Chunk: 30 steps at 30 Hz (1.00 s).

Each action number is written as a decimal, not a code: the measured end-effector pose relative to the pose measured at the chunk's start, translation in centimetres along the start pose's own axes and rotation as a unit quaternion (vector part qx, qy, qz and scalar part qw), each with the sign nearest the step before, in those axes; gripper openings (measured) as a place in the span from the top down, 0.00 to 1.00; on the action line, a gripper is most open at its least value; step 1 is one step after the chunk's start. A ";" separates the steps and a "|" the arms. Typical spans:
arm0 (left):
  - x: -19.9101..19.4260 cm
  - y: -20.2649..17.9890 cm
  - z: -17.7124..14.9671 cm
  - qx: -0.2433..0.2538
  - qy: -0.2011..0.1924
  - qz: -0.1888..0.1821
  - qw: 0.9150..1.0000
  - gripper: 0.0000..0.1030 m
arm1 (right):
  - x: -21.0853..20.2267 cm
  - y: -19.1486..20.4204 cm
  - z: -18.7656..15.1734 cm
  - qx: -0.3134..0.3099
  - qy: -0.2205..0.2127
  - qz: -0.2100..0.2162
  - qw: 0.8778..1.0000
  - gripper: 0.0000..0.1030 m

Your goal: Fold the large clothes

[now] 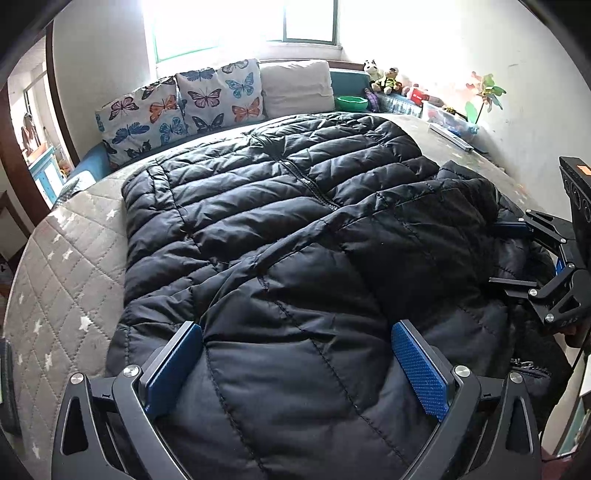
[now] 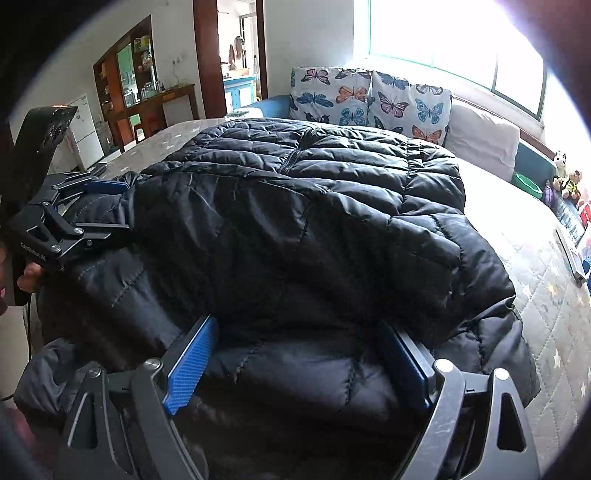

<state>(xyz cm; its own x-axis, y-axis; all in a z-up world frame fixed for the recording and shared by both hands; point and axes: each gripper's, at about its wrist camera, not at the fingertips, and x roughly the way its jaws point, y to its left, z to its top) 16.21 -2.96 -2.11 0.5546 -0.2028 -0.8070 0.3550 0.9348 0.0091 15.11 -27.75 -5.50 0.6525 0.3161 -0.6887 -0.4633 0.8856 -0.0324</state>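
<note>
**Black padded jacket on the bed, both grippers spread at its near edge**

On the quilted mattress (image 1: 66,280) lies a large black padded jacket (image 1: 280,206), and it takes most of the middle of the bed. Its front faces up, with the zip line running away from the cameras toward the butterfly cushions (image 1: 184,107) at the far side of the jacket. One part of the jacket is folded over onto the body, so a thick double layer sits at the near side.

The left gripper (image 1: 297,365) is at the near edge of the jacket, its two blue pads well apart, and the padded cloth bulges up between them. Whether the pads press the cloth I cannot tell. The right gripper (image 2: 297,363) is also at the near edge, beside the left one, with its jaws spread wide and dark cloth filling the gap. In the left wrist view it shows at the right edge of the jacket, with its blue finger lying against the cloth.

Beyond the jacket, next to the cushions, stands a plain pale pillow (image 1: 297,88). Further along the same far side sit small plush toys (image 1: 384,79) and a green bowl (image 1: 351,102) under the bright window (image 1: 243,26).
</note>
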 end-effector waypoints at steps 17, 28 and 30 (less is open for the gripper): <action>-2.5 -1.1 -1.8 0.018 0.000 0.001 1.000 0.00 | 0.5 -2.6 1.7 0.031 0.040 0.031 0.998 0.07; -8.3 -4.1 -4.9 0.123 -0.022 -0.028 0.992 0.00 | 1.1 -1.9 0.9 0.010 0.045 0.022 0.999 0.05; -9.4 -4.9 -6.5 0.156 -0.016 -0.033 0.987 0.00 | 1.1 -2.0 0.8 0.009 0.045 0.022 0.999 0.05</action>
<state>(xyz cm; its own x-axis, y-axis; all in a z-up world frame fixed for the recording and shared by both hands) 4.41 -3.74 1.58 0.5442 -0.2751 -0.7926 0.6035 0.7846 0.1421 17.24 -28.89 -5.63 0.5744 0.3236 -0.7519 -0.4789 0.8778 0.0118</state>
